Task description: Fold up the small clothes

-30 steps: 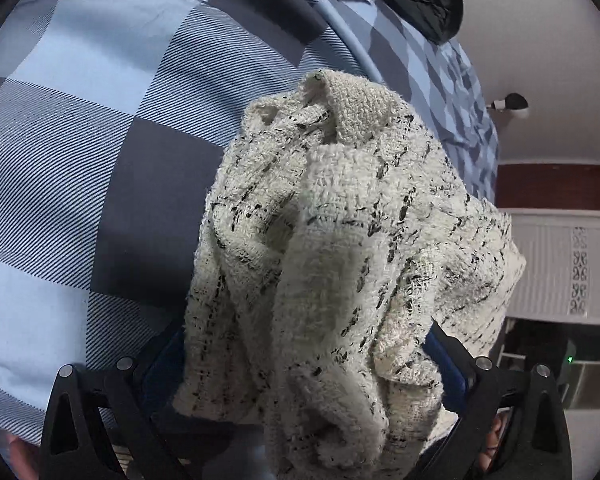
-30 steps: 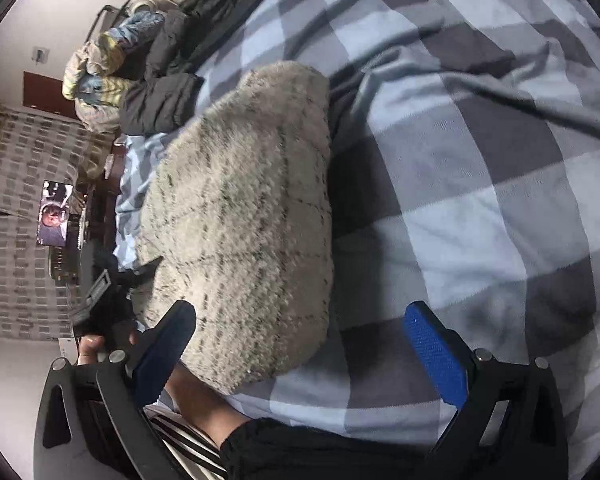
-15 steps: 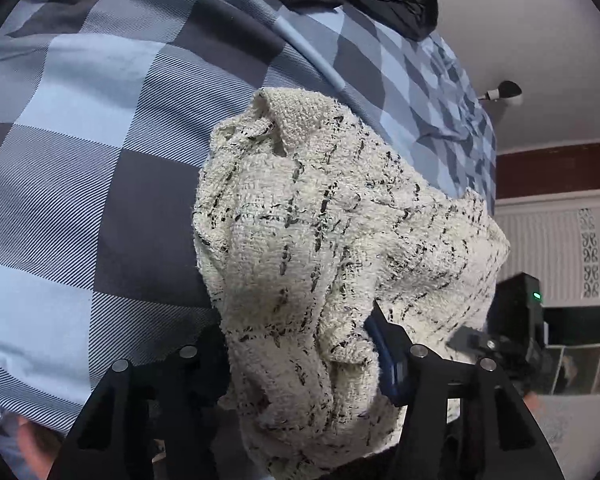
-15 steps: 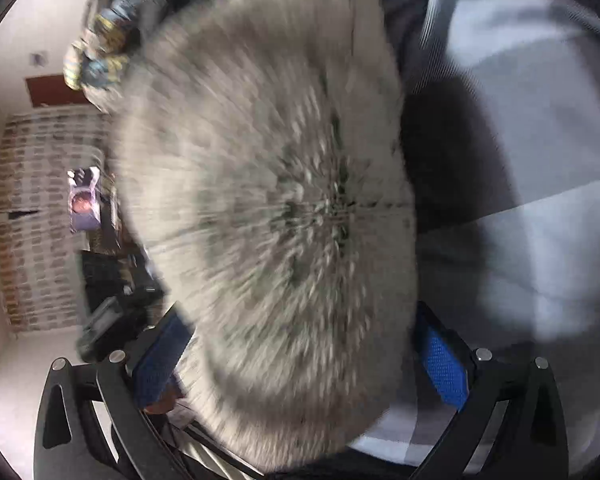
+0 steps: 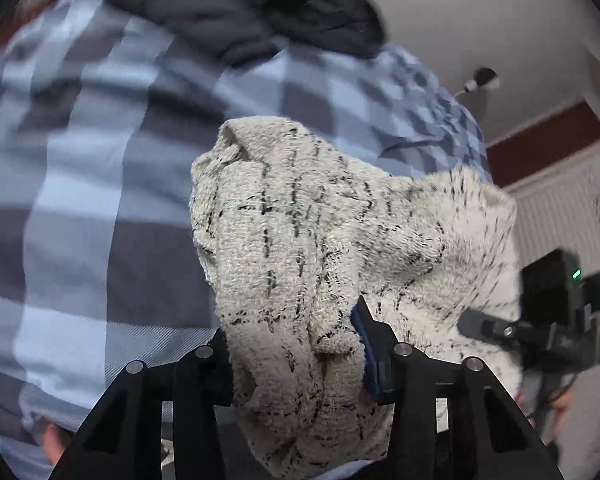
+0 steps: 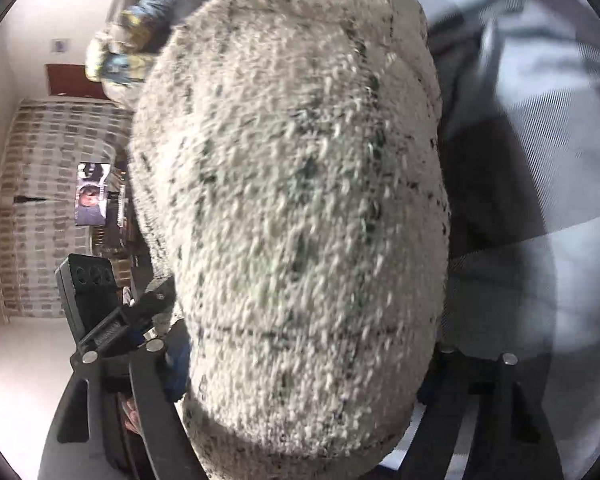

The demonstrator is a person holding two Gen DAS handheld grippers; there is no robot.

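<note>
A cream knitted garment with black flecks [image 5: 300, 248] hangs bunched in front of my left gripper [image 5: 300, 364], which is shut on a thick fold of it above the checked bed. In the right wrist view the same garment [image 6: 296, 200] fills the middle of the frame. My right gripper [image 6: 300, 364] has its fingers pressed against both sides of the cloth and is shut on it. The right gripper also shows at the right edge of the left wrist view [image 5: 540, 332], and the left gripper shows at the left of the right wrist view [image 6: 112, 320].
A blue and grey checked bedspread [image 5: 80, 200] lies under the garment. A dark jacket [image 5: 240, 8] lies at the far end of the bed. Piled clothes [image 6: 132, 40] and a brick-patterned wall [image 6: 40, 200] are at the left of the right wrist view.
My left gripper closed on the garment and lifted it. My right gripper moved in onto the garment and closed on its other side.
</note>
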